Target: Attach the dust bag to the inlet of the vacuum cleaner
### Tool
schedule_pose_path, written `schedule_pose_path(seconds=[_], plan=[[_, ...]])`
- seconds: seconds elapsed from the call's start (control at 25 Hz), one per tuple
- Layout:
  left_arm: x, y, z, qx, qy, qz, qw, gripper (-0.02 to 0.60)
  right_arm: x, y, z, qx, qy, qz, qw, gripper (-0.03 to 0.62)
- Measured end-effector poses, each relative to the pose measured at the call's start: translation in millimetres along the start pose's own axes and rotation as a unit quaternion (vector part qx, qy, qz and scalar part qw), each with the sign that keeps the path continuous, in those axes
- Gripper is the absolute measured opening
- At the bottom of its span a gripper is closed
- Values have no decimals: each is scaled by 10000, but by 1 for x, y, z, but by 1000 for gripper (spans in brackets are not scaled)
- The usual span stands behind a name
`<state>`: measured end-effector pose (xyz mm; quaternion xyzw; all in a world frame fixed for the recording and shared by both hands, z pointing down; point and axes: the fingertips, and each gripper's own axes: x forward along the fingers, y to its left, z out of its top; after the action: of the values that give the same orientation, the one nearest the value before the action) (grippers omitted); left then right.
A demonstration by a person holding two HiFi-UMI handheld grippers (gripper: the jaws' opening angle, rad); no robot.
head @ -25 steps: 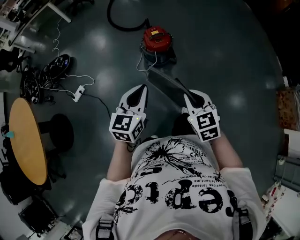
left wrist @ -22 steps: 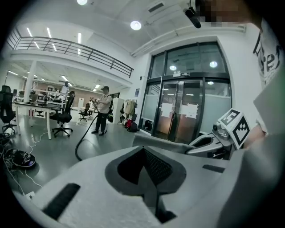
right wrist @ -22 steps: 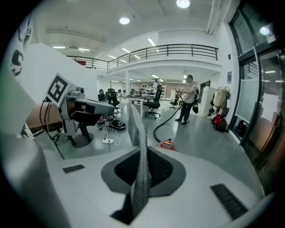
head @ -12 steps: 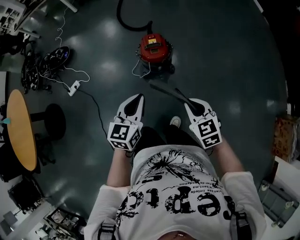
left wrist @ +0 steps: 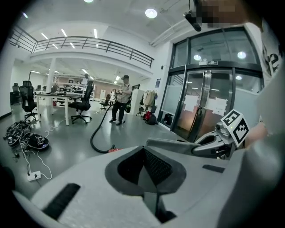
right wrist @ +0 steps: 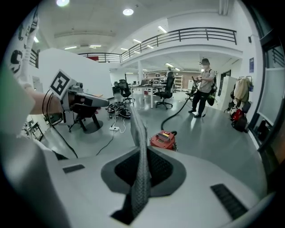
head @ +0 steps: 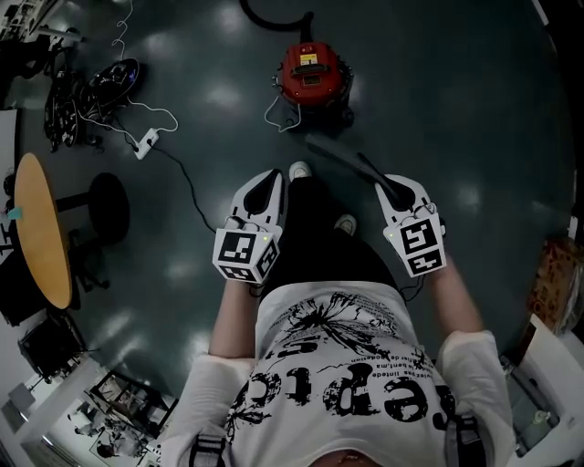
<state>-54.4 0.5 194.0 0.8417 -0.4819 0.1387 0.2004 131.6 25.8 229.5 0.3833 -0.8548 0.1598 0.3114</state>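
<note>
The red vacuum cleaner [head: 312, 71] stands on the dark floor ahead, its black hose [head: 265, 14] curling away behind it. My right gripper [head: 388, 182] is shut on the grey dust bag [head: 339, 155], which sticks out flat toward the vacuum. In the right gripper view the dust bag [right wrist: 140, 151] stands edge-on between the jaws, with the vacuum cleaner [right wrist: 164, 139] beyond it. My left gripper [head: 271, 178] is shut and holds nothing. It stays apart from the bag, level with the right one. The left gripper view shows the right gripper [left wrist: 221, 139] and the dust bag [left wrist: 178, 144].
A round wooden table [head: 41, 228] and a black stool [head: 108, 205] stand at the left. A power strip [head: 146, 143] and tangled cables [head: 100, 91] lie on the floor at far left. My own shoes [head: 299, 171] are between the grippers. Another person [right wrist: 202, 89] stands far off.
Both grippers have moved forward and lower as the person walked, the bag staying in the right one. A shoe now shows ahead between the grippers.
</note>
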Motion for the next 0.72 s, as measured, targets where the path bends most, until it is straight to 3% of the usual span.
schedule_pose_path(seconds=[0.36,0.72], plan=[[107,72,-37,142,-254,-58,9996,3,103,-17,-35,-759,42,340,9965,26],[227,165,-105,528,-747,-6,9958,3,242,-42,-102,-682,-184,437,9965,26]])
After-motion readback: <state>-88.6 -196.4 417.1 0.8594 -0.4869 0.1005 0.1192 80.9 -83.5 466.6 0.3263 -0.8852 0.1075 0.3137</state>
